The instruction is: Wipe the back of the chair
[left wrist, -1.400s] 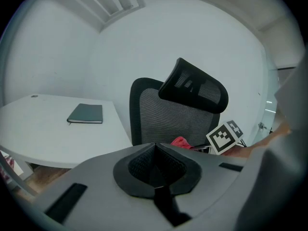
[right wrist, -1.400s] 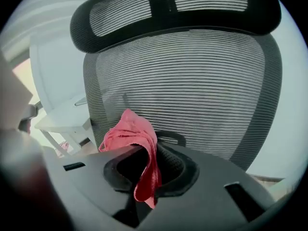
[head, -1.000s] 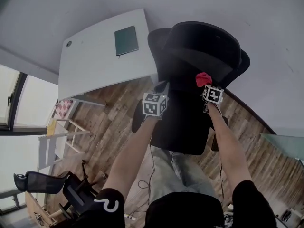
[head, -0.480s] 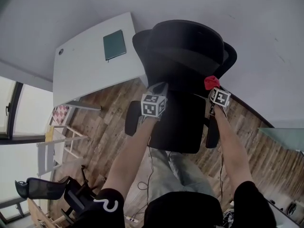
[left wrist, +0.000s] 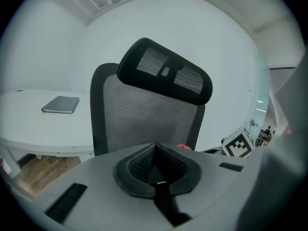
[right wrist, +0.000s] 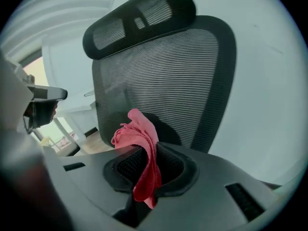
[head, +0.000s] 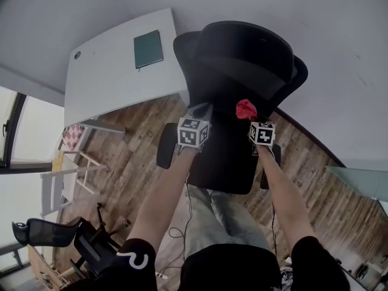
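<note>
Right gripper (right wrist: pixel 147 163): jaws clamped on red cloth (right wrist: pixel 138 133). The cloth bunches above the jaws, close before the mesh chair back (right wrist: pixel 168 66) and below the headrest (right wrist: pixel 139 18); whether it touches cannot be told. Left gripper (left wrist: pixel 155 170): jaws pressed together, nothing between, facing the same back.

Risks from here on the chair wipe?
1. The right gripper pinches only a thin fold of the cloth; it could slip out against the mesh back.
2. The left gripper is shut and empty, not steadying the chair, so it might turn under pressure.
</note>
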`<state>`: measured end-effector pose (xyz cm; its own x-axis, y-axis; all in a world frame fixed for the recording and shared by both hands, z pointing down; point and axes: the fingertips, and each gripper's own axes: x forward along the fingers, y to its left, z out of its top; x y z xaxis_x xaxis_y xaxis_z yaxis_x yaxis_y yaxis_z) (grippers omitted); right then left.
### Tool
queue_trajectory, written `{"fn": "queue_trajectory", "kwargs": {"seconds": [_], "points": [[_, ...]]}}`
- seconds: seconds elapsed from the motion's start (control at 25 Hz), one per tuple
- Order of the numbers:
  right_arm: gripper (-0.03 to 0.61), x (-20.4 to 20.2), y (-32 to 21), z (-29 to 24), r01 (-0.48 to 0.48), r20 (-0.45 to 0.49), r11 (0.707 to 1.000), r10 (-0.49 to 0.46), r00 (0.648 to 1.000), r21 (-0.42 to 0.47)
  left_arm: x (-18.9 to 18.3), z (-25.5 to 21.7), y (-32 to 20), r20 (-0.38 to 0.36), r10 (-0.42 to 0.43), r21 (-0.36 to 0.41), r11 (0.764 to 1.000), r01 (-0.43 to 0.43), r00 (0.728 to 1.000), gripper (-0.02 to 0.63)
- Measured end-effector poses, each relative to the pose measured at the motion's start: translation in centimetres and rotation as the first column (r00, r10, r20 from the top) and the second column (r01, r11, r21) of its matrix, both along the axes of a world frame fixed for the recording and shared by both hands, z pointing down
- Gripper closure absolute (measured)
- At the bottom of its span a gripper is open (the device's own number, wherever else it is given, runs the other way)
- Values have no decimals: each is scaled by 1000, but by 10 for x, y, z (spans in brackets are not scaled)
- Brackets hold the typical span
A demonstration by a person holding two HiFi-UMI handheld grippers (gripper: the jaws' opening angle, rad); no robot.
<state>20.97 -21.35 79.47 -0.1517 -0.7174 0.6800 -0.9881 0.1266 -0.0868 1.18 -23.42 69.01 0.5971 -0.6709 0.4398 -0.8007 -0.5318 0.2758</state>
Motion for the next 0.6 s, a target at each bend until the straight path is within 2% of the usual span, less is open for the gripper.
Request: {"fn": "queue_trajectory", "kwargs": {"seconds": [0.32,0.6], "points": [[508,-127,-33,8,188,47,982,-187,981,-8,-65,19,9,34,-61,-10,998,61,998,589],[508,-197,-57,23,252,29,966,-251,968,-52,-128,31,12,35,-124,-17,992,124,992,588]]}}
